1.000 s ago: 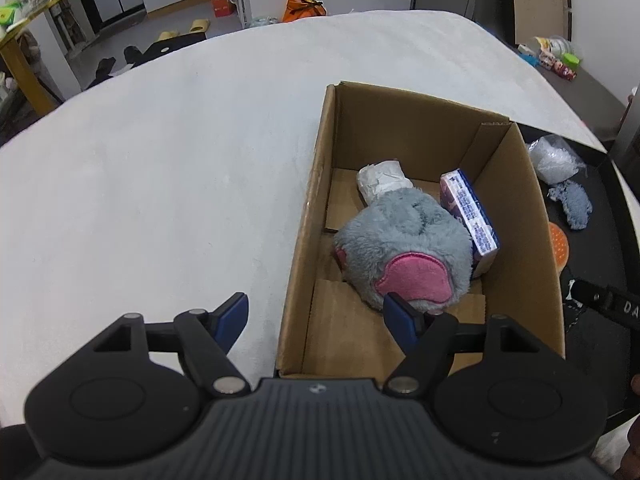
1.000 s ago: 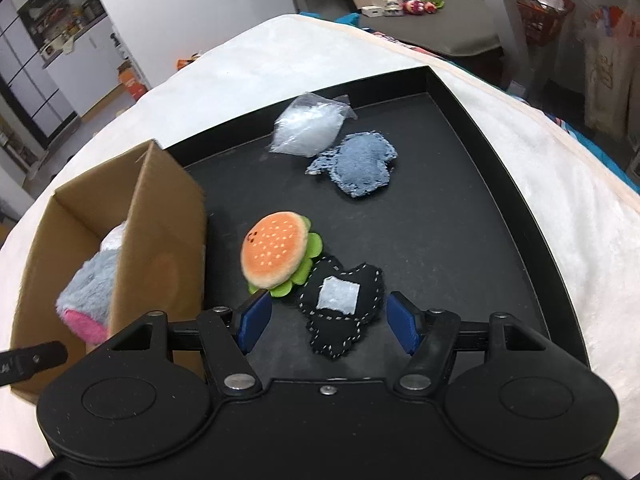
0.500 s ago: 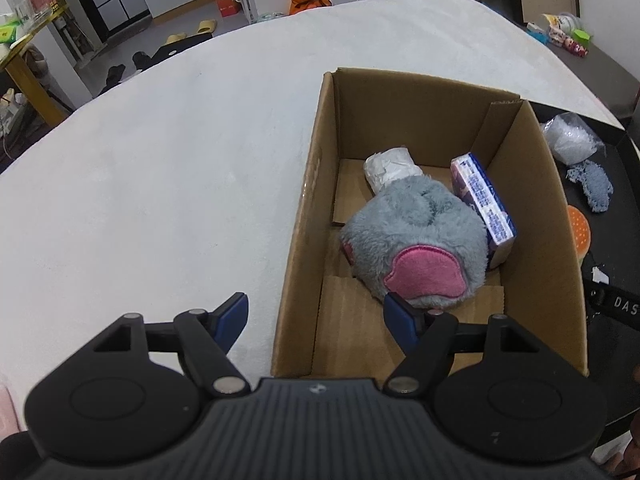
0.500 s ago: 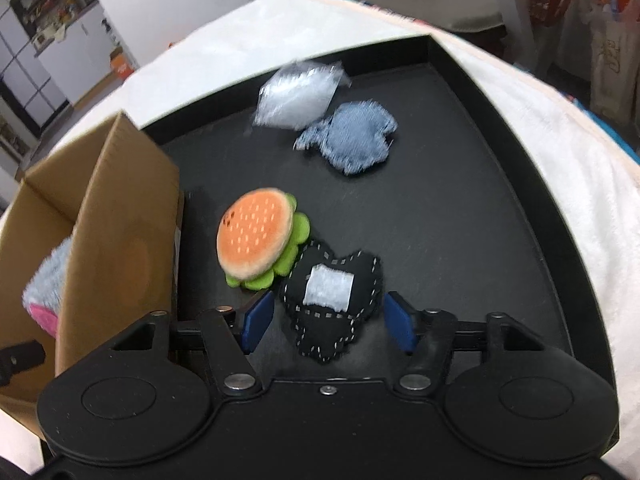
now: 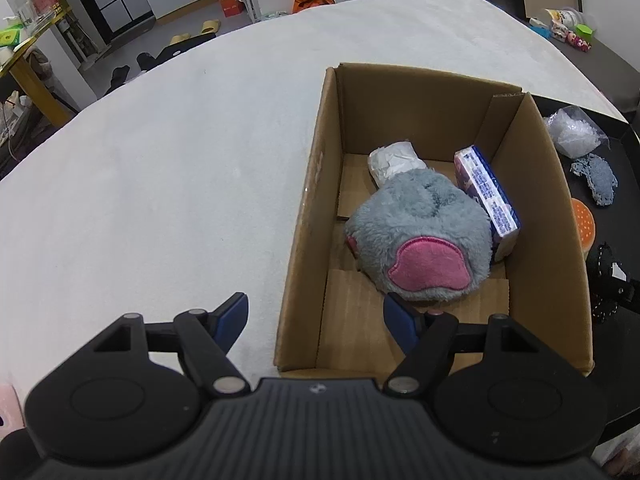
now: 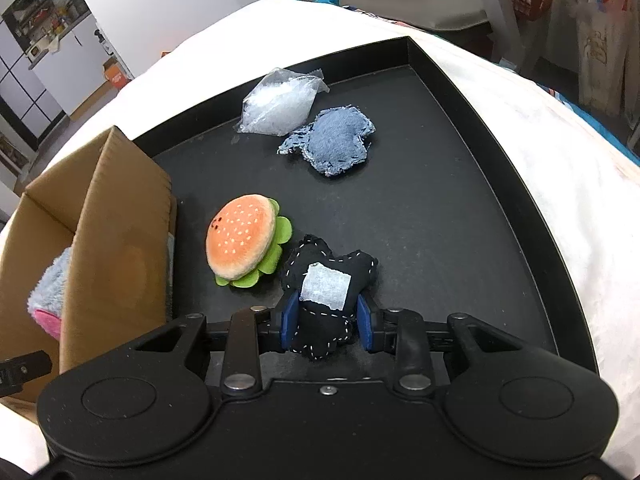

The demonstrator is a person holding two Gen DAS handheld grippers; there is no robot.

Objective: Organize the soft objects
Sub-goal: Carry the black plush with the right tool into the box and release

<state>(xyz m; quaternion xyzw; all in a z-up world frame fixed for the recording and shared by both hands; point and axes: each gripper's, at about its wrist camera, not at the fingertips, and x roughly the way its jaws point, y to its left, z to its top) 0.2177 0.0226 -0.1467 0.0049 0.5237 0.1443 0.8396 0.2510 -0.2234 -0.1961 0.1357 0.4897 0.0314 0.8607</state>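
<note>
My right gripper (image 6: 326, 322) is shut on a black stitched fabric pad with a white patch (image 6: 326, 284) on the black tray (image 6: 460, 208). A plush hamburger (image 6: 240, 240) lies just left of it. A blue denim pad (image 6: 332, 144) and a clear plastic bag (image 6: 280, 100) lie farther back. The cardboard box (image 5: 400, 128) holds a grey and pink plush (image 5: 420, 240), a white wrapped bundle (image 5: 392, 160) and a purple carton (image 5: 488, 196). My left gripper (image 5: 316, 318) is open and empty, straddling the box's near left wall.
The box stands on a white padded surface (image 5: 160, 180), its right side against the tray. The box also shows at the left of the right wrist view (image 6: 116, 232). Furniture and clutter stand beyond the surface.
My right gripper has moved forward and shut on the black fabric pad. The left gripper has shifted slightly; the box sits a little more central in its view.
</note>
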